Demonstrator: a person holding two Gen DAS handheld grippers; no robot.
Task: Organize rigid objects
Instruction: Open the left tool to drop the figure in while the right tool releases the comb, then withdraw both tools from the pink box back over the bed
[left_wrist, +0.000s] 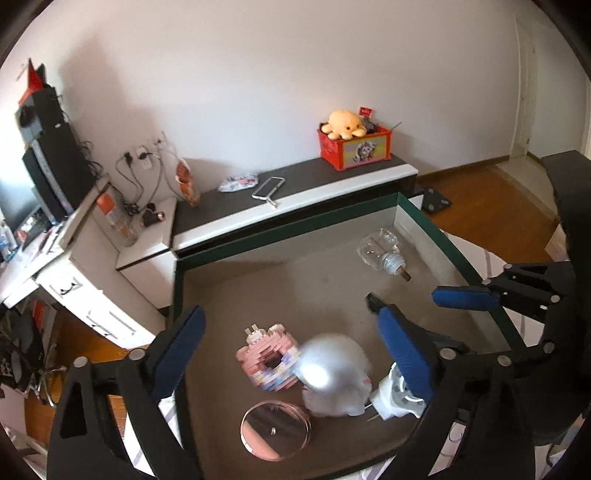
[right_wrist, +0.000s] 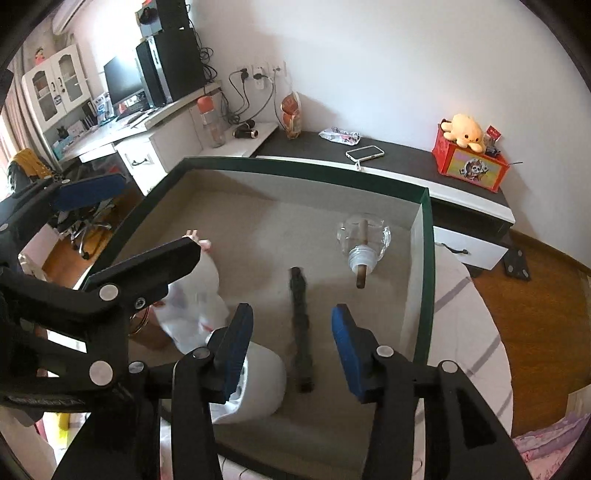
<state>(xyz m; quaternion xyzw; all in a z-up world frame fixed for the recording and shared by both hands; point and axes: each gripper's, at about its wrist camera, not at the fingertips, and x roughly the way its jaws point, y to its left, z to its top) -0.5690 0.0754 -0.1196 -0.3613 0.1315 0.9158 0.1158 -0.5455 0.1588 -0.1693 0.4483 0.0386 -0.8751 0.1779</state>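
My right gripper (right_wrist: 291, 350) hung with jaws released over the black rod (right_wrist: 302, 328) on the tray (right_wrist: 306, 171) floor; my left gripper (left_wrist: 291, 354), jaws spread wide, gripped nothing above the blurred white figure (left_wrist: 332, 376); farther off lay the glass bottle (right_wrist: 364, 240).

A black rod (right_wrist: 302, 328) lies flat mid-tray; a clear glass bottle (right_wrist: 364, 238) lies on its side farther right.

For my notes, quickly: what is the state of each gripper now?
Left gripper: open, holding nothing.
Right gripper: open, holding nothing; the black stick lies between its fingers.
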